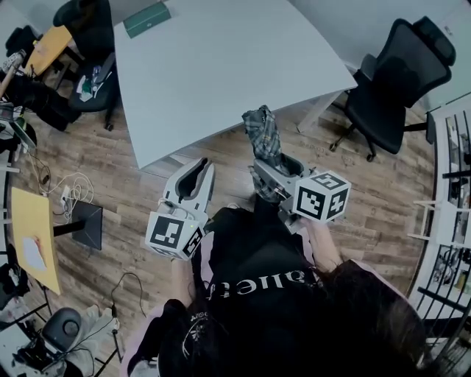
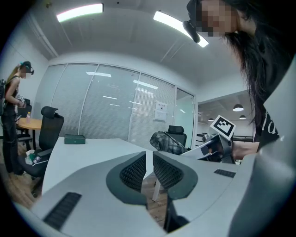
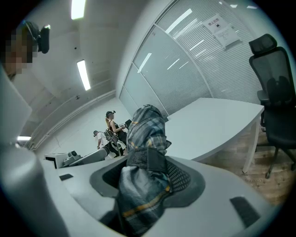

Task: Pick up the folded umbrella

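The folded umbrella (image 1: 263, 141) is a grey plaid bundle that sticks up and forward out of my right gripper (image 1: 274, 171), over the wooden floor just before the white table's near corner. In the right gripper view both pads press on the umbrella (image 3: 145, 132), so the right gripper (image 3: 148, 171) is shut on it, with its strap showing between the jaws. My left gripper (image 1: 206, 166) is held level beside it on the left. Its jaws stand almost together in the left gripper view, and the left gripper (image 2: 149, 164) holds nothing. That view also shows the umbrella (image 2: 167, 142) to the right.
A white table (image 1: 221, 66) stands ahead with a green box (image 1: 146, 19) at its far end. Black office chairs stand at the right (image 1: 397, 74) and the far left (image 1: 92, 44). A yellow desk (image 1: 33, 235), floor cables (image 1: 70, 191) and a rack (image 1: 449, 184) line the sides.
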A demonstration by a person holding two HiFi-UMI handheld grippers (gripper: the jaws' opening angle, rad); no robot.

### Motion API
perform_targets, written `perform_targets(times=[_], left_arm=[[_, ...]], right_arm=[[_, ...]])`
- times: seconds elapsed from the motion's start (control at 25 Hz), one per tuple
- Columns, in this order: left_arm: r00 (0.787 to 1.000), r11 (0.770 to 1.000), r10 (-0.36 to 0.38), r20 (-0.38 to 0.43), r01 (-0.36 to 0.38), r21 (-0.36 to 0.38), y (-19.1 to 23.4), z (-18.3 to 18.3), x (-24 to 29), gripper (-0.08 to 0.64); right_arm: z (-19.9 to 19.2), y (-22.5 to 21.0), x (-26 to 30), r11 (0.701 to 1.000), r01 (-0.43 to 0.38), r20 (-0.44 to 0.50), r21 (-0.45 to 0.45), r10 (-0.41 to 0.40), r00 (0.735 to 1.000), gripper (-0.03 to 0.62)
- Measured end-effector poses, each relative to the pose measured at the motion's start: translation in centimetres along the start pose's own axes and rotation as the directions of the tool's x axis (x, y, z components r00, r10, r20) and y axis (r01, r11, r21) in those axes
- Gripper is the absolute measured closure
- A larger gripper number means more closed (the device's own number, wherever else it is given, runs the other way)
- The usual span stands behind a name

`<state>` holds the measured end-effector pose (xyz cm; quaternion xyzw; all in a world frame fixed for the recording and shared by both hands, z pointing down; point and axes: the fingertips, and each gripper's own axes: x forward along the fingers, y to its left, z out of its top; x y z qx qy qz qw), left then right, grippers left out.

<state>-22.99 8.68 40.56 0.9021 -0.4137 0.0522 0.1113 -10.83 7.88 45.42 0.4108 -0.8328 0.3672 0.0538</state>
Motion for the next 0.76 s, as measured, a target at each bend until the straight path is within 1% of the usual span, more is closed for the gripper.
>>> perform_targets(times=[0.48,0.76], left_arm=[[1.000,1.000,-0.019,0.013,0.019,0.020,-0.5,0.1,-0.7,0.500],[1.000,1.000,-0.023,0.018,0.023,0.017,0.0,0.2,-1.0,0.500]], right_arm=[[-0.5,-0.2,-0.5,0.999,0.033,0.003,-0.015,-0.033,0.999,0.360],[1.1,-1.7,-0.4,0.996,0.080,0.020,-0.031,-0.080,0.997,0.360]])
